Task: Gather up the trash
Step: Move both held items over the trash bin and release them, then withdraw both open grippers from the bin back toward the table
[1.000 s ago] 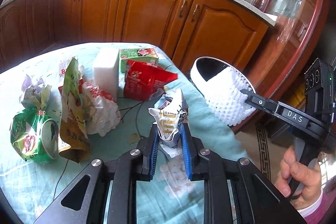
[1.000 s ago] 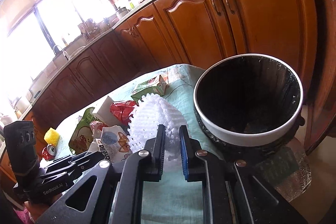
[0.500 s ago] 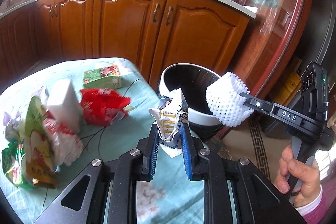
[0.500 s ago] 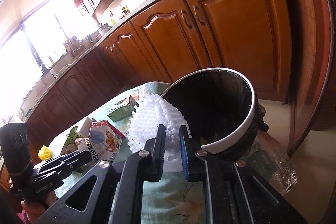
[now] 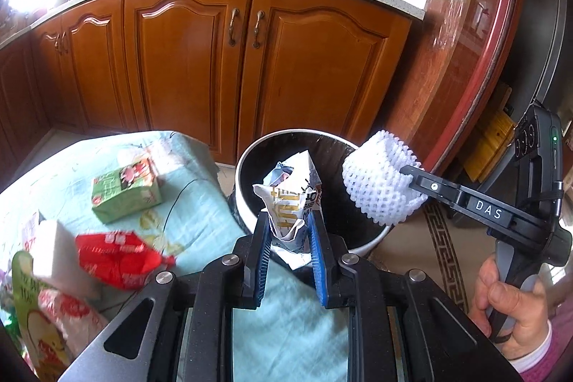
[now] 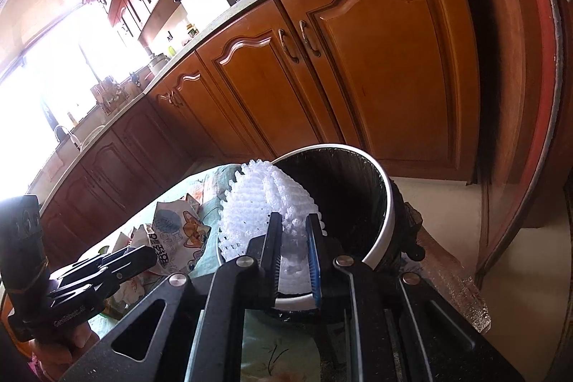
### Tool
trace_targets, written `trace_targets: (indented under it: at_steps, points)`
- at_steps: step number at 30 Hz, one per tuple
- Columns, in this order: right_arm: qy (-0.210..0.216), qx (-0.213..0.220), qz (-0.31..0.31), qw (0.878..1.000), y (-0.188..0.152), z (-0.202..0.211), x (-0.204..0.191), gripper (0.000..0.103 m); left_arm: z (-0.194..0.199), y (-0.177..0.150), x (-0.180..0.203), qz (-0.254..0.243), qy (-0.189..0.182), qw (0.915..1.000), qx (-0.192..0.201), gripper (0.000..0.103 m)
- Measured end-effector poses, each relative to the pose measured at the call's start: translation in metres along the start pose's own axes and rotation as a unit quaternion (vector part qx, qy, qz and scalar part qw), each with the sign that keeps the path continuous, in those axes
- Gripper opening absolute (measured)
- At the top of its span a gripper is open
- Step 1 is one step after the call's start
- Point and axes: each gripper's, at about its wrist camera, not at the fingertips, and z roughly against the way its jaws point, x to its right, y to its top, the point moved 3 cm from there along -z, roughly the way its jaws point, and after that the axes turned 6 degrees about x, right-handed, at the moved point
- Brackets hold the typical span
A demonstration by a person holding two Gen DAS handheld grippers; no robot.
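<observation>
- Left gripper (image 5: 288, 231): jaws clamped on a crumpled paper wrapper (image 5: 292, 199), white with yellow and black print; wrapper sticks up between the blue pads, in front of the bin opening.
- Right gripper (image 6: 293, 231): jaws pinched on a white foam fruit net (image 6: 265, 203); net sits over the near rim of the bin.
- Trash bin (image 5: 247, 163): round, white rim, dark inside, on the floor just beside the table edge.
- Table (image 5: 200, 203): light blue cloth. Left on it: green carton (image 5: 125, 188), red packet (image 5: 118, 256), white block (image 5: 53, 253), more wrappers at the left edge, blurred.
- 1 hand (image 5: 508, 310) grips the right gripper's handle.
</observation>
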Motion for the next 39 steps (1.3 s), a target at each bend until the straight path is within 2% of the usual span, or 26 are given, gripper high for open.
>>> trace_targets:
  at_steps: [11,14,15,17,19,20,26,28,30,39]
  points:
    - [-0.015,-0.023,-0.006,1.0,0.014,-0.036,0.023,0.014,-0.077,0.025,0.003,0.007,0.004,0.9989,-0.047,0.021]
    - [-0.018,-0.037,-0.012,0.999,0.013,-0.046,0.03,0.018,-0.093,0.025,0.004,0.007,0.011,0.9981,-0.06,0.025]
    - [-0.019,-0.041,-0.014,0.999,0.013,-0.049,0.032,0.018,-0.097,0.024,0.003,0.007,0.017,0.9977,-0.066,0.029]
    - [-0.016,-0.045,-0.021,0.999,0.013,-0.054,0.035,0.026,-0.103,0.022,0.005,0.011,0.013,0.9972,-0.073,0.038]
    - [-0.012,-0.045,-0.026,0.999,0.014,-0.055,0.038,0.044,-0.104,0.021,0.006,0.01,0.017,0.9972,-0.072,0.047]
    - [-0.01,-0.043,-0.03,0.999,0.014,-0.054,0.038,0.047,-0.104,0.021,0.007,0.009,0.02,0.9974,-0.069,0.051]
    - [-0.005,-0.03,-0.039,0.999,0.013,-0.039,0.038,0.054,-0.077,0.009,0.003,0.021,0.018,0.9987,-0.043,0.054]
    - [0.0,-0.024,-0.041,0.999,0.009,-0.033,0.035,0.071,-0.064,0.003,0.001,0.03,0.016,0.9989,-0.032,0.057]
    - [0.003,-0.015,-0.041,0.999,0.003,-0.024,0.028,0.076,-0.05,-0.007,-0.001,0.036,0.015,0.9991,-0.02,0.059]
    - [0.019,-0.019,-0.042,0.999,-0.037,0.003,-0.006,0.077,0.015,-0.059,-0.016,0.049,0.032,0.9983,0.002,0.059]
